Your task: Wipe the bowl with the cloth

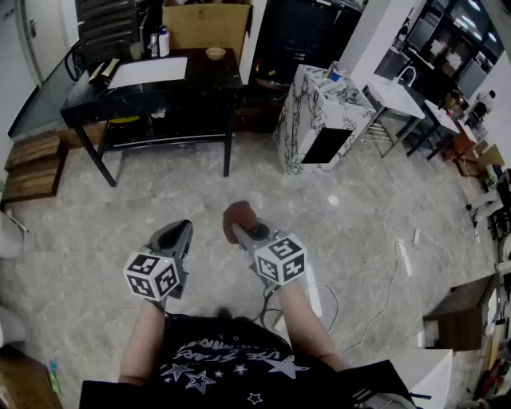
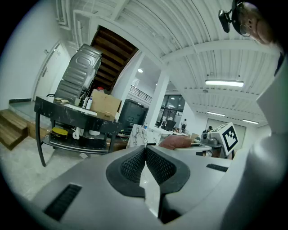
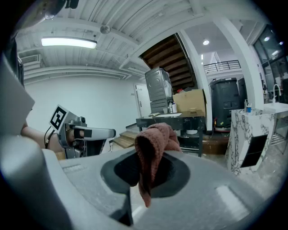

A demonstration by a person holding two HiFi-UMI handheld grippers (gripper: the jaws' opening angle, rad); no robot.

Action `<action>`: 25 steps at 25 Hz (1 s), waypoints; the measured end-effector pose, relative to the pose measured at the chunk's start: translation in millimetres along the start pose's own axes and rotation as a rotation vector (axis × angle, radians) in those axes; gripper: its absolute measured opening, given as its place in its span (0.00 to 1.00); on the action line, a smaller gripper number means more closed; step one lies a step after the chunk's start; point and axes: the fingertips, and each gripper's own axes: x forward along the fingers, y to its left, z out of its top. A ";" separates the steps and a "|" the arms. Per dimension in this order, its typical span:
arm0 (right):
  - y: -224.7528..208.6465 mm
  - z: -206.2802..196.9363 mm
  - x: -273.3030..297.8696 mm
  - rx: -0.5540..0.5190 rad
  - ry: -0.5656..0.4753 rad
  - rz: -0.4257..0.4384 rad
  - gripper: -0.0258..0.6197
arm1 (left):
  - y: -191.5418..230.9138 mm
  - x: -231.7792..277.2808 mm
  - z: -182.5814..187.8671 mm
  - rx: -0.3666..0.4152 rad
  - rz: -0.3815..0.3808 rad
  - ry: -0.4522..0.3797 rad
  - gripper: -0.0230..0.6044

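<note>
Head view: both units are held side by side in the lower centre of the frame, above a pale marble-look floor.

The left hand-held gripper is seen with its jaws brought together. The ribbed pads meet along a thin seam and nothing is caught between them.

The right hand-held gripper is clamped on the cloth. The cloth is reddish-brown. It is bunched in a loose fold above the pads, and a narrow tail hangs down between them. In the head view the cloth shows as a rounded lump at this gripper's tip, just right of the left unit.

The bowl, small and tan, is noted in the upper left of the head view. It stands on the black table near the far right corner, just right of a white sheet. It is well apart from both grippers and from the cloth.

A cardboard box is seen behind the table. A marble-patterned cabinet stands on the floor to the table's right.
</note>
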 end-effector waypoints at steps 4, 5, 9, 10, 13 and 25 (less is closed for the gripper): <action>-5.8 -1.2 2.7 -0.004 0.011 -0.005 0.11 | -2.2 6.2 4.8 0.020 -0.006 -0.001 0.07; -7.2 -2.4 2.4 -0.003 0.014 -0.005 0.11 | -3.4 7.8 4.9 0.022 -0.006 0.001 0.07; -12.7 -7.7 -2.4 0.001 0.022 -0.005 0.11 | -9.9 13.9 -0.2 0.018 -0.003 0.018 0.07; -14.7 -8.6 -5.0 0.003 0.022 -0.006 0.11 | -12.4 15.8 -2.3 0.016 -0.004 0.023 0.07; -21.5 -10.3 -10.7 0.008 0.016 -0.007 0.11 | -17.3 20.7 -6.5 0.013 -0.002 0.026 0.07; -50.3 -7.8 -10.8 0.052 -0.037 -0.004 0.11 | -5.1 47.6 -0.2 0.005 0.011 0.022 0.07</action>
